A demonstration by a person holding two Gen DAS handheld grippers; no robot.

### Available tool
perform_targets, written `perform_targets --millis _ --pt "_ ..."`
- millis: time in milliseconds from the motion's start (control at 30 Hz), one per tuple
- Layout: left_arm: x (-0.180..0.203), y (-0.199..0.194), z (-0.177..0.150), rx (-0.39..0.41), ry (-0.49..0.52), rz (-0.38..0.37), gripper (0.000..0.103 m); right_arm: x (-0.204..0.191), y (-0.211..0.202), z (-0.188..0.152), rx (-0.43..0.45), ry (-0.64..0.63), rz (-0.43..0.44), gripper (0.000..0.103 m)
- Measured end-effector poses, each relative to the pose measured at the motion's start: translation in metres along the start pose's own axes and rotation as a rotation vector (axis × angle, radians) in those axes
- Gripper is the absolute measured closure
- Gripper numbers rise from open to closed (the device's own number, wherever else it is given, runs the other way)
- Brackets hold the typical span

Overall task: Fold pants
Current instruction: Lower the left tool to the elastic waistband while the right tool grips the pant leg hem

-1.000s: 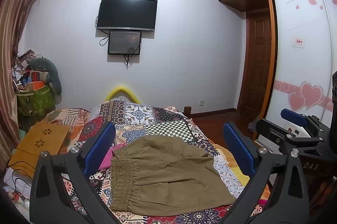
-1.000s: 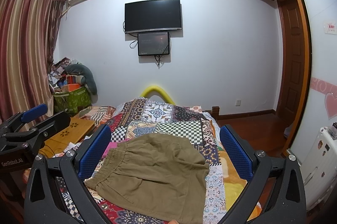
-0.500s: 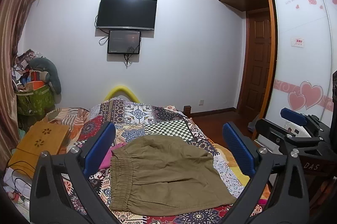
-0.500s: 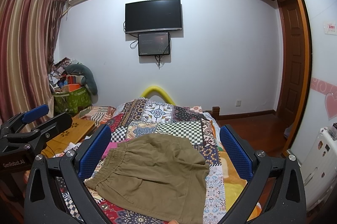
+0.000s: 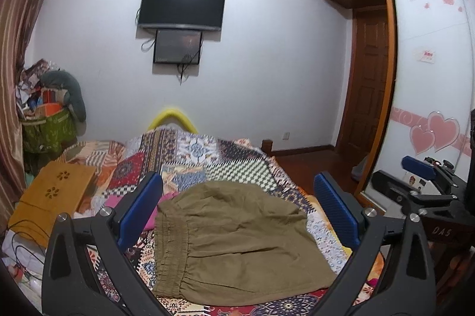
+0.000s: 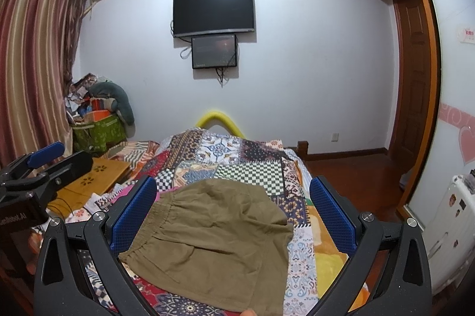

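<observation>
On the patchwork quilt [image 5: 225, 158] covering the bed, the olive-green cotton pants with an elasticated waistband [image 5: 237, 241] lie as a compact, roughly rectangular bundle. I judge them already doubled over, though I cannot confirm how many layers are stacked. The gathered waistband runs along the bundle's left edge in the left wrist view. A pink cloth [image 5: 154, 212] shows just beyond that edge, partly behind my left finger.

My left gripper [image 5: 237, 215] is held above the bed with its blue-padded fingers [image 5: 139, 212] spread to full width; nothing is between them. My right gripper [image 6: 233, 215] is likewise spread wide and empty, with the pants [image 6: 213, 241] lying below and between its fingers [image 6: 133, 215]. Neither tool is in contact with the fabric.

Step in hand, as I judge it: approach before a grasp, either for one further fold or for a final check of the bundle.

Requirements for the next move:
1. Lower both grippers to the fabric.
2. Set each at a corner of one edge, well apart from the other.
3. Close on every layer, not the top layer alone.
4. Carry the edge across evenly, keeping the waistband aligned.
</observation>
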State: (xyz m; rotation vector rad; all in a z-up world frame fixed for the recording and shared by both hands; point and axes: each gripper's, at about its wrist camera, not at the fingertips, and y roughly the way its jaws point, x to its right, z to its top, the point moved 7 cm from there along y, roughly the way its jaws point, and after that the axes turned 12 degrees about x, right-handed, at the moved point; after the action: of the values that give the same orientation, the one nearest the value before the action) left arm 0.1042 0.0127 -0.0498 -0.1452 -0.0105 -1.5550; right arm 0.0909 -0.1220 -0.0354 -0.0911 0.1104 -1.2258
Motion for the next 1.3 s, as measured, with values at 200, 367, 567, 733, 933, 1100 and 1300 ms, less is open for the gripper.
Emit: perform_targets --millis 200,367,567,733,933,1100,1300 --pt "-0.03 0.038 -0.031 -0.106 -0.009 0.049 0.0 0.028 0.028 -0.028 -0.088 0.023 -0.052 0.0" --pt "-0.056 0.073 -0.071 -0.218 0.045 0.104 0.0 0.048 0.051 -0.057 -0.18 0.006 -0.079 0.001" --pt "-0.088 0.108 -0.123 -0.362 0.065 0.135 0.003 0.069 0.075 -0.098 -0.299 0.028 -0.084 0.001" --pt "-0.115 0.124 -0.166 -0.493 0.011 0.141 0.012 0.088 0.098 -0.135 -0.425 0.081 -0.089 0.018" --pt "-0.14 0.145 -0.198 -0.58 0.03 0.174 0.014 0.107 0.12 -0.174 -0.539 0.093 -0.098 0.036" --pt "-0.147 0.175 -0.209 -0.618 0.018 0.148 0.014 0.12 0.142 -0.19 -0.575 0.123 -0.091 0.038" --pt "-0.147 0.212 -0.236 -0.714 -0.012 0.096 0.016 0.124 0.172 -0.197 -0.582 0.112 -0.067 0.044"
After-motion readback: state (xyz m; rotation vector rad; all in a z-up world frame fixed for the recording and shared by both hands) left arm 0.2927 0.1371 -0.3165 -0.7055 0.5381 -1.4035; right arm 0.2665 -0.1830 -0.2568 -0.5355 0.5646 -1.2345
